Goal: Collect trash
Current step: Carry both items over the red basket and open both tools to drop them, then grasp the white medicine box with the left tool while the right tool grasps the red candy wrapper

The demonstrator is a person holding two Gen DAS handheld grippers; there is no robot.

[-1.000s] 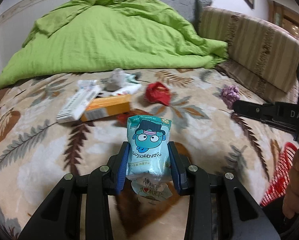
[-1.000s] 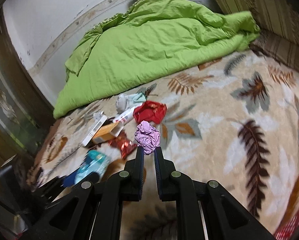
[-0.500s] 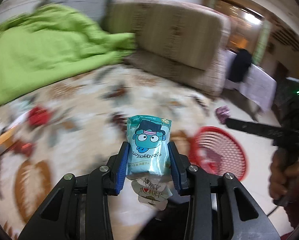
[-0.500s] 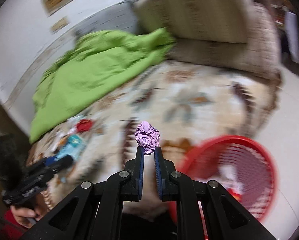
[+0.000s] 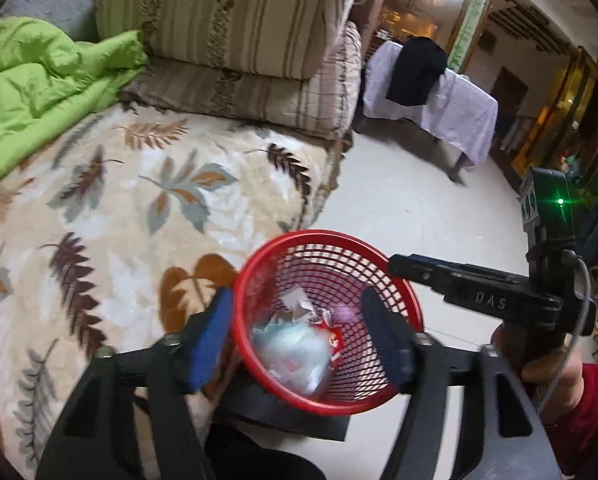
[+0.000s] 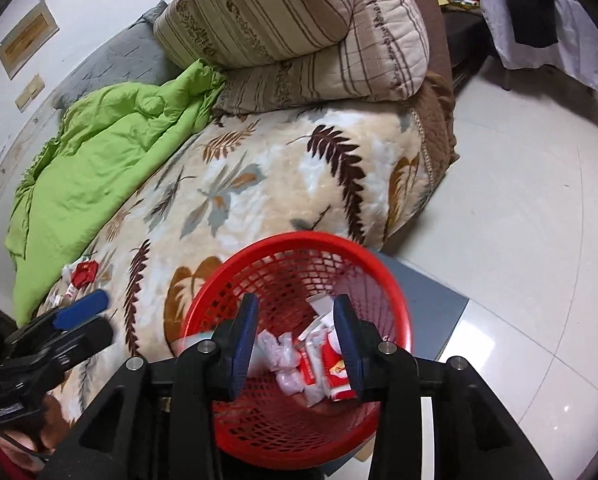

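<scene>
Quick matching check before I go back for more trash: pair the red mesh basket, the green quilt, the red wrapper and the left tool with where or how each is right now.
Things:
1. red plastic mesh basket
2. bright green quilt
3. crumpled red wrapper
4. left tool

States:
A. open over the basket
B. on the floor beside the bed
C. lying on the leaf-patterned blanket
D. heaped by the striped cushions

Pairs: 1-B, 2-D, 3-C, 4-A

Leaf-print bed [image 6: 283, 184] — green duvet [image 6: 99, 160], striped pillows [image 6: 299, 20], red wrapper [image 6: 84, 272].

Red basket [image 6: 203, 296] mouth unobstructed above
</scene>
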